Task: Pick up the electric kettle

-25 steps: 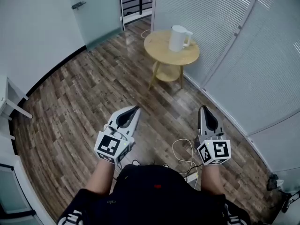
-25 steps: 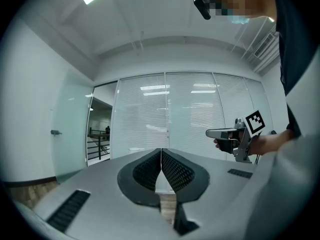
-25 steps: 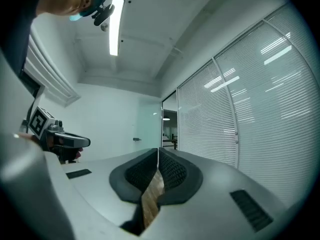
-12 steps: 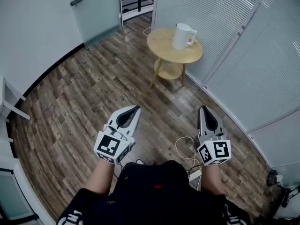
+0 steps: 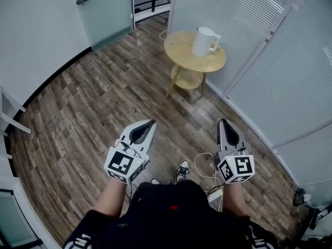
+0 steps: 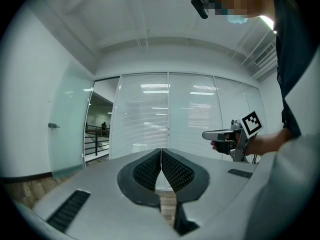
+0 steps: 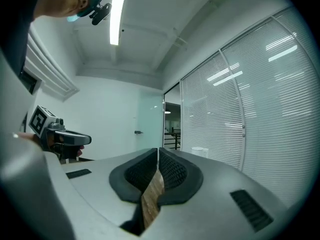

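Note:
A white electric kettle (image 5: 205,40) stands upright on a small round wooden table (image 5: 182,49) far ahead, by the blinds. Both grippers are held level over the wooden floor, well short of the table. My left gripper (image 5: 151,122) has its jaws together with nothing between them, and my right gripper (image 5: 223,121) is likewise shut and empty. In the left gripper view the kettle (image 6: 139,148) shows small just left of the shut jaws (image 6: 161,151). From the right gripper view the kettle (image 7: 199,151) lies right of the shut jaws (image 7: 158,151).
A curved wall of glass and blinds (image 5: 270,71) runs along the right. A frosted glass door (image 5: 104,9) stands at the back left, with a railing beyond. White furniture legs (image 5: 10,115) show at the left edge. A white cable (image 5: 205,165) lies on the floor by my shoe (image 5: 181,169).
The table and kettle have slid slightly right and nearer in the head view as the person walks toward them. A shoe now shows below. Both grippers keep their pose, jaws shut.

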Demonstrator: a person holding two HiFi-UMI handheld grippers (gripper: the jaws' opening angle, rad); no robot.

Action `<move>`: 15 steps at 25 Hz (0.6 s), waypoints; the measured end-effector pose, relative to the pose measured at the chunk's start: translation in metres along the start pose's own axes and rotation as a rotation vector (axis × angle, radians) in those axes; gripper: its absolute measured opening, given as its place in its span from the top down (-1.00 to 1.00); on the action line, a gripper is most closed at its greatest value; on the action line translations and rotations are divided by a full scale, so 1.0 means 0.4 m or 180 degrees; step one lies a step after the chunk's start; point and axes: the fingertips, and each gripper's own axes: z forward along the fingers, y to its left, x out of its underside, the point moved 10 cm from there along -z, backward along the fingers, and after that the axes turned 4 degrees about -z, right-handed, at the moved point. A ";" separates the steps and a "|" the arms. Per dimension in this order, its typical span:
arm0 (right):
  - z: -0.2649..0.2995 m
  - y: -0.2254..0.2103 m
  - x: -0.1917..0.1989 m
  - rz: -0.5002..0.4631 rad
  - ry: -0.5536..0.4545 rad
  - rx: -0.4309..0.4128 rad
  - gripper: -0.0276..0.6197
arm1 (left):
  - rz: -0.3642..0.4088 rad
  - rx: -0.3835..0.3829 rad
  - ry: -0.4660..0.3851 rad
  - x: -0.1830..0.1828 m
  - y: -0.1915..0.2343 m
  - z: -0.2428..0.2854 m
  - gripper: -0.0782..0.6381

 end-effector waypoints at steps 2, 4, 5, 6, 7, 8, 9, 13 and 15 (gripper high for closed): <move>0.035 -0.015 0.009 0.0029 0.0022 -0.0044 0.82 | -0.0015 -0.0036 0.0006 -0.002 0.018 0.025 0.72; 0.069 -0.028 0.015 0.0046 0.0025 -0.0095 0.82 | -0.0013 -0.0069 0.0018 -0.004 0.035 0.048 0.72; 0.087 -0.037 0.018 0.0050 0.0025 -0.0120 0.82 | -0.0005 -0.0090 0.0031 -0.004 0.042 0.062 0.72; 0.105 -0.050 0.023 0.0056 0.0027 -0.0140 0.82 | -0.0002 -0.0112 0.0042 -0.004 0.048 0.078 0.72; 0.124 -0.065 0.027 0.0066 0.0028 -0.0154 0.82 | -0.0005 -0.0132 0.0050 -0.004 0.055 0.097 0.72; 0.144 -0.083 0.030 0.0081 0.0025 -0.0165 0.82 | -0.0004 -0.0148 0.0055 -0.005 0.061 0.117 0.72; 0.163 -0.102 0.033 0.0100 0.0015 -0.0177 0.82 | 0.0006 -0.0161 0.0059 -0.008 0.066 0.140 0.72; 0.232 -0.200 0.043 0.0153 -0.0014 -0.0210 0.82 | 0.0063 -0.0216 0.0061 -0.022 0.074 0.249 0.72; 0.260 -0.258 0.050 0.0179 -0.0011 -0.0219 0.82 | 0.0080 -0.0233 0.0068 -0.030 0.068 0.308 0.72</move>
